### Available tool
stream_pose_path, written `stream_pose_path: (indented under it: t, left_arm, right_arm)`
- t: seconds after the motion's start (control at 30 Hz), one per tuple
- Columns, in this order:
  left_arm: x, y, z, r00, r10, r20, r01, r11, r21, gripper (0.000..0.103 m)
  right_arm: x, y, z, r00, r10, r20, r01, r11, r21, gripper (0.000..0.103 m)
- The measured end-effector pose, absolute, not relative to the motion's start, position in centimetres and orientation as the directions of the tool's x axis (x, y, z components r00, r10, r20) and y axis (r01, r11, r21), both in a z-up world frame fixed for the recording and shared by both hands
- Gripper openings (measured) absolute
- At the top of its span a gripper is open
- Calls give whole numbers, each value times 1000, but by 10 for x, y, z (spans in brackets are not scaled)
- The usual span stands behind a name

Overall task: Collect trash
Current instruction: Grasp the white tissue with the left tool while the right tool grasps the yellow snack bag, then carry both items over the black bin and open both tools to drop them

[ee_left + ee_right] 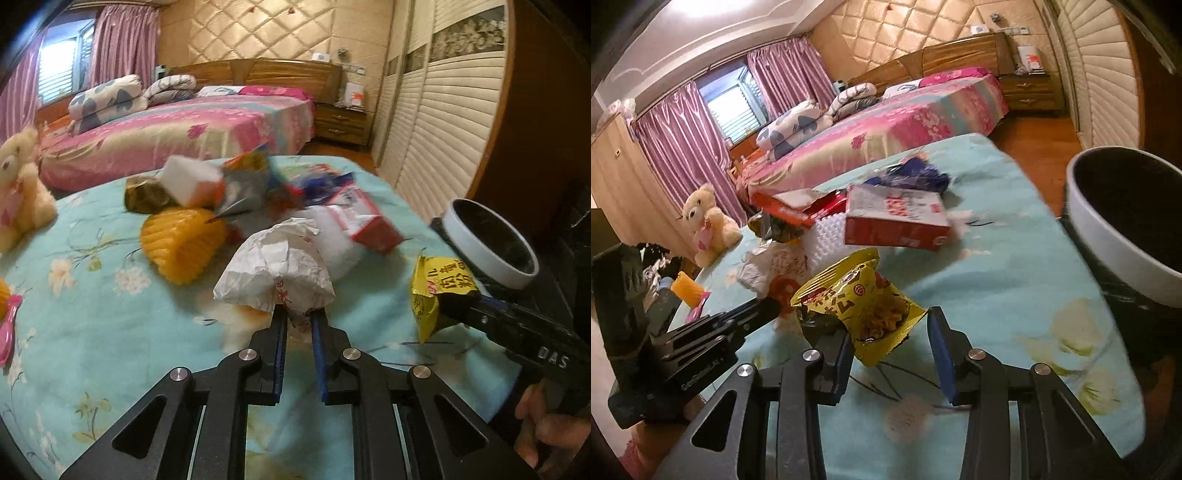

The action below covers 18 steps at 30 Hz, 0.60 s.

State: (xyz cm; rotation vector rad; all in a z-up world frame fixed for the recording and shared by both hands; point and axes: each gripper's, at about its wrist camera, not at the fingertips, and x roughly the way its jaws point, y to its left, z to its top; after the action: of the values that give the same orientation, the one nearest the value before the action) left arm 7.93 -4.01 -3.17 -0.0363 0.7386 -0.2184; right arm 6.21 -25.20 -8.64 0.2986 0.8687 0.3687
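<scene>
Trash lies heaped on the teal floral cloth (92, 236) toward the middle of both views: a red-and-white carton (897, 218), a yellow ribbed piece (181, 243), a blurred white box (192, 181) at upper centre. The left gripper (298, 318) has its fingers pinched nearly together on the lower edge of the crumpled white paper wrapper (277, 269), at centre frame. The right gripper (888, 334) stands at a middling width with the yellow snack bag (860, 306) between its fingers; the left pad presses the bag's dark underside, while on the right a small gap seems to show (so the hold may be one-sided; from the left wrist view the bag does look clamped).

Best practice here, I judge: keep both pinches firm, lift clear of the pile so nothing drags along, and carry each piece over the dark mouth of the white-rimmed bin (1123, 221) at right frame before letting go. Release the bag low inside the rim, since its open top could spill crumbs.
</scene>
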Motion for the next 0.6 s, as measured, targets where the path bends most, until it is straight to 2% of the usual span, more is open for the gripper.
stream_pose_path:
  t: [0.17,0.6]
  left_arm:
    - [75,-59,-21,725,-254,-640,254,963,-94,12]
    - [92,-106,-17,676,-343,-652,396,915,-71,12]
  right_arm:
    - [56,-277,-81,620,397,-677,-148,906,396,38]
    - [48,-347,-65,682,284,-674,-30,932,362,38]
